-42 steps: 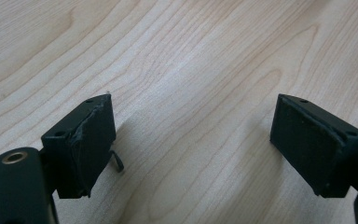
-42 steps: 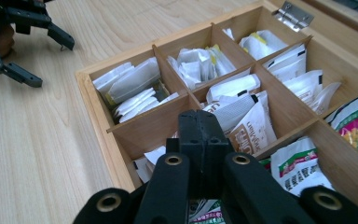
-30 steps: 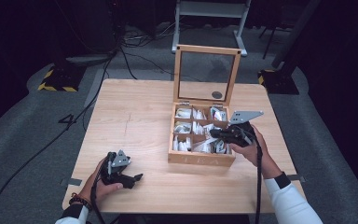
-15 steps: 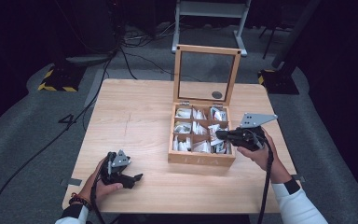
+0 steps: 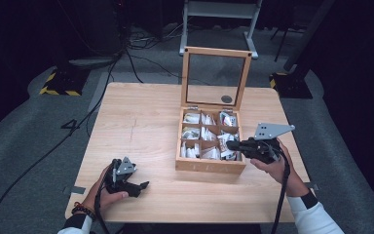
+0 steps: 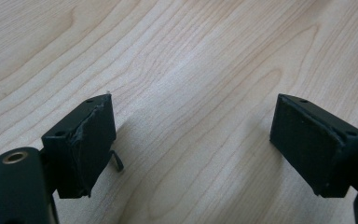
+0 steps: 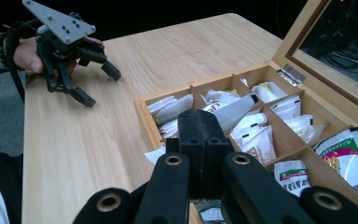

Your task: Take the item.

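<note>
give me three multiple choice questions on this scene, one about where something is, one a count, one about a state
1. Where does the left gripper sit?
A. inside the box
B. low over bare table near the person's edge
C. on the box lid

2. How many compartments does the wooden box have?
A. four
B. six
C. nine

3. How do the right gripper's jaws stand?
A. pressed shut together
B. wide open
C. clamped on the lid

Answers:
1. B, the high view shows it at the table's near left part, far from the box, and its own view looks onto bare wood.
2. C, dividers form three rows of three, holding sachets.
3. A, the right gripper view shows the two black jaws meeting with no gap, above the box's near compartments.
</note>
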A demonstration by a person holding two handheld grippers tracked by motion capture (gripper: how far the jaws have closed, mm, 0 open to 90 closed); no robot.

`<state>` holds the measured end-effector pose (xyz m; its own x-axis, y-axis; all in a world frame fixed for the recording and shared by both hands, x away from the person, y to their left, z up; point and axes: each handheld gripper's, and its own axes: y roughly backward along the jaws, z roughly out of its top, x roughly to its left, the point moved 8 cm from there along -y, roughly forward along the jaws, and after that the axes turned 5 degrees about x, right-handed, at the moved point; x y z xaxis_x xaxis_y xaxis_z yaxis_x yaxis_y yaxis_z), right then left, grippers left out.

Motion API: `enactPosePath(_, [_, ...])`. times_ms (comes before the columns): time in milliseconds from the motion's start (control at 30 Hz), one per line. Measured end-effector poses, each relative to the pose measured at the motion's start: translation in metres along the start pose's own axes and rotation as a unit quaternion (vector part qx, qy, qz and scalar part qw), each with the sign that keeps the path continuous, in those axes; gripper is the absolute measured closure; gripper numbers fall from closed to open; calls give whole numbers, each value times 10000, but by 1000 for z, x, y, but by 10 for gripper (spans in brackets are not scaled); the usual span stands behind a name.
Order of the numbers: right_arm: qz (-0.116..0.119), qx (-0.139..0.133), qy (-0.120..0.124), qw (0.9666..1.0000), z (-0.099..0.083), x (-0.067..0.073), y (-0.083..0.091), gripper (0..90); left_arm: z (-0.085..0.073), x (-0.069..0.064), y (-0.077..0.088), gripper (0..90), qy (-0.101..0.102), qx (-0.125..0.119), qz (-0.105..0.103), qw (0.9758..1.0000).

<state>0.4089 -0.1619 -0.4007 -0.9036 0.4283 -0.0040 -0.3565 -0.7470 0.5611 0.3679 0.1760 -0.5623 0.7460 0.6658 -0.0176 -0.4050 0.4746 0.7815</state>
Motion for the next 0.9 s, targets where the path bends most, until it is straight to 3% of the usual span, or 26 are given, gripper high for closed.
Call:
enactPosePath(367, [144,13,127,9998,-3,15,2,900,0,0,0,147,-4,-4,4,10000])
enactPosePath(900, [464,281,356,9979,-19,44,-15,900,0,0,0,147,-6,-4,11,10000])
